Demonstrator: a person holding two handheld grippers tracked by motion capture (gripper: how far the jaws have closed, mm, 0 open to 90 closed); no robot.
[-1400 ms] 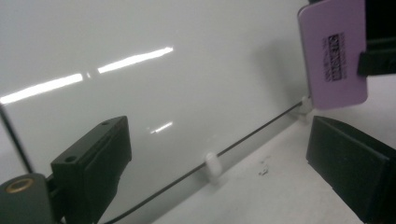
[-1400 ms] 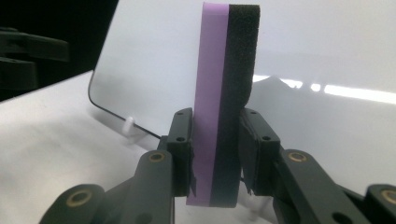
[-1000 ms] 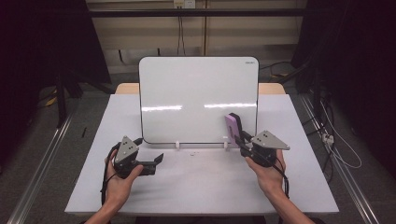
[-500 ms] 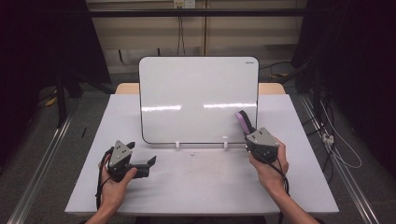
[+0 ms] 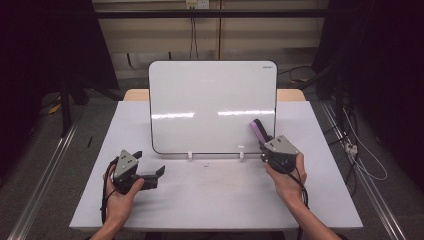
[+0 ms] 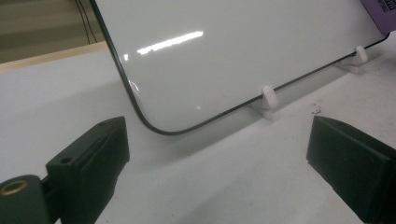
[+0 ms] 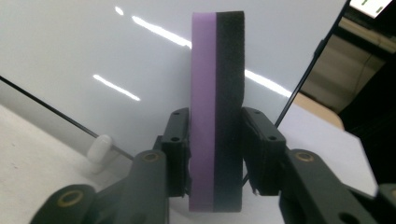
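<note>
A white board [image 5: 212, 107] stands upright on two white clip feet [image 5: 190, 155] at the middle of the table. My right gripper [image 5: 264, 144] holds a purple and black eraser [image 5: 260, 131] in front of the board's lower right corner. In the right gripper view the eraser [image 7: 217, 93] stands on edge between the pads, which touch both its faces. The jaws have just been opening slightly. My left gripper [image 5: 149, 162] rests low at the front left, open and holding nothing, its jaws [image 6: 217, 135] facing the board's lower left corner [image 6: 154, 123].
The white table [image 5: 210, 200] has bare room in front of the board and to both sides. Metal rails [image 5: 45, 170] run along the floor left and right, and cables [image 5: 370, 160] lie at the right. A small dark speck [image 6: 316, 111] lies near the board's foot.
My left gripper has drawn a little back toward the table's front left. The eraser's top has swung slightly to the right in my right gripper, whose hand kept its place.
</note>
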